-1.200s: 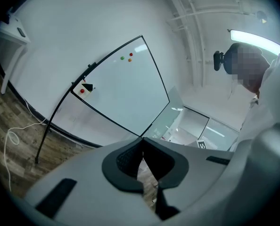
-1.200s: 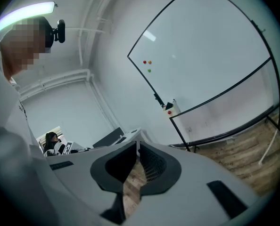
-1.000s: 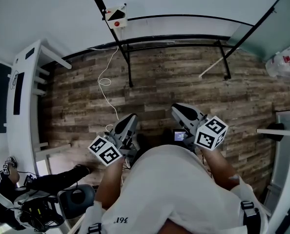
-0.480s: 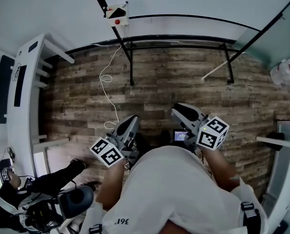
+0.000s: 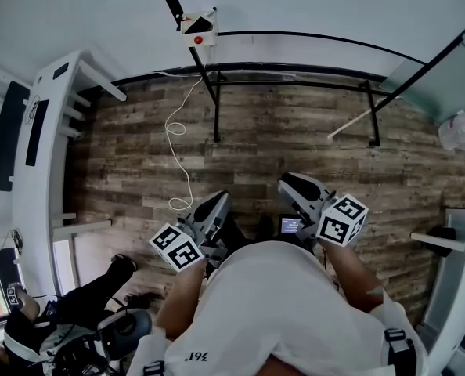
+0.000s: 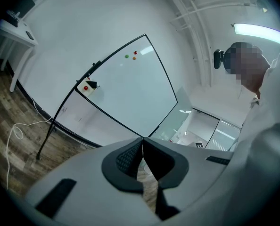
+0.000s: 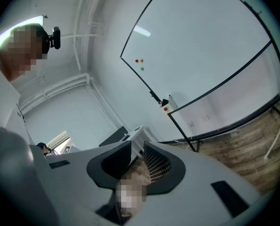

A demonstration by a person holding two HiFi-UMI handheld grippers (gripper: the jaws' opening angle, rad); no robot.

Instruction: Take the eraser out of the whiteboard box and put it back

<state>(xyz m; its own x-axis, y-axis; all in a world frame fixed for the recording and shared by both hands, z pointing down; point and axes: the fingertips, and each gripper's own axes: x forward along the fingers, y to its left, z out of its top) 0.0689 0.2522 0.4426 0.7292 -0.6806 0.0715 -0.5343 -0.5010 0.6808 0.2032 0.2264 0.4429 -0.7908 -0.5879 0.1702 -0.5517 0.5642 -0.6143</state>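
Whiteboard box (image 5: 199, 27), white w/ a red dot, hangs on the black frame of the whiteboard (image 6: 130, 93), well ahead of both jaw pairs. A dark piece sits at its top, but it's too small to tell if that's the eraser. Neither gripper is near it. Left gripper (image 6: 142, 142): jaws closed tip to tip, nothing btwn them; the box shows up & to the left of the tips. Right gripper (image 7: 136, 150): jaws have just been opening, now a narrow gap w/ nothing in it; the box shows above & to the right of that gap, far off. Three small magnets (image 6: 132, 56), red, green & orange, stick on the board's face. The board stands on a black tube stand (image 5: 217, 108) against a plain white wall. Floor (image 5: 295, 139) under & ahead of the jaws is brown-grey wood-look plank. A white cable (image 5: 178, 131) loops across it ahead-left of the left jaws, up to the stand. A small lit screen (image 5: 290, 225) sits btwn the two grippers, close to the person's white shirt (image 5: 272, 312). Left of the left jaws: a white desk (image 5: 48, 147) along the wall and, nearer, another person in black (image 5: 84, 300) seated low. Right of the right jaws: a glass partition (image 5: 444, 37). A ceiling light strip (image 6: 260, 29) glows up & right of the left jaws.
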